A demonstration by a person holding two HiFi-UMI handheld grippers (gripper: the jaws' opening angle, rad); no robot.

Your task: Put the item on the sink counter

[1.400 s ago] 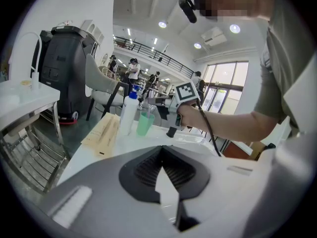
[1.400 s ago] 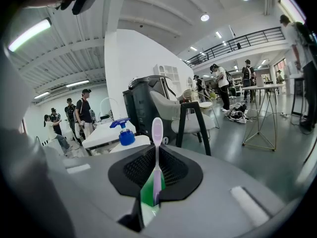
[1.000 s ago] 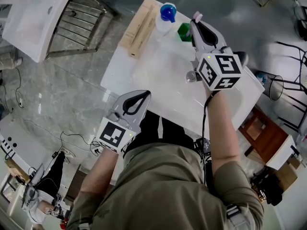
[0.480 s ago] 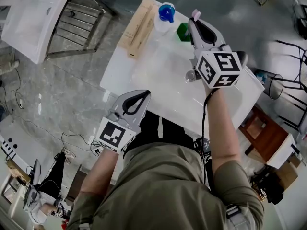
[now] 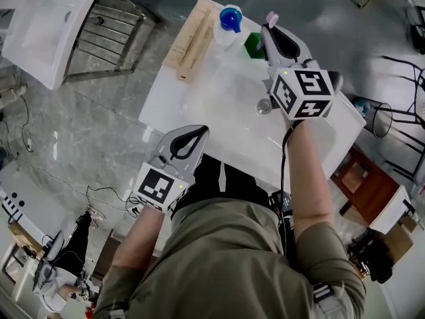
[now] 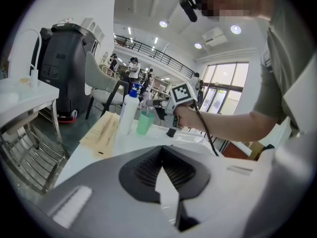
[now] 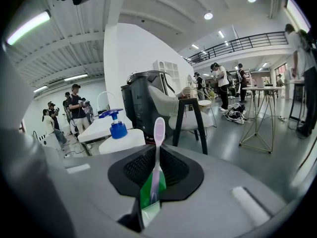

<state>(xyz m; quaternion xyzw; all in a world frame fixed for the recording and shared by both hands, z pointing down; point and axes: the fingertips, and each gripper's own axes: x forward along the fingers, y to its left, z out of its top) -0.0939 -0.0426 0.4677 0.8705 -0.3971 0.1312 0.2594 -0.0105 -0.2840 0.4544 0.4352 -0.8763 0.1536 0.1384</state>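
My right gripper (image 5: 272, 32) is shut on a pink toothbrush (image 5: 271, 20), whose head sticks out past the fingertips. In the right gripper view the toothbrush (image 7: 157, 152) stands upright between the jaws, with a green cup (image 7: 147, 195) showing behind its lower part. The gripper hovers over the far end of the white sink counter (image 5: 219, 105), just right of the green cup (image 5: 253, 44). My left gripper (image 5: 188, 140) is shut on nothing at the counter's near edge, close to my body.
A white pump bottle with a blue top (image 5: 230, 20) stands beside the cup. A flat tan package (image 5: 193, 37) lies along the counter's far left edge. A metal tap fitting (image 5: 264, 105) sits under my right hand. A wire rack (image 5: 109, 35) stands on the floor at left.
My right gripper has edged slightly toward the far end of the counter with the toothbrush. The left gripper has stayed still.
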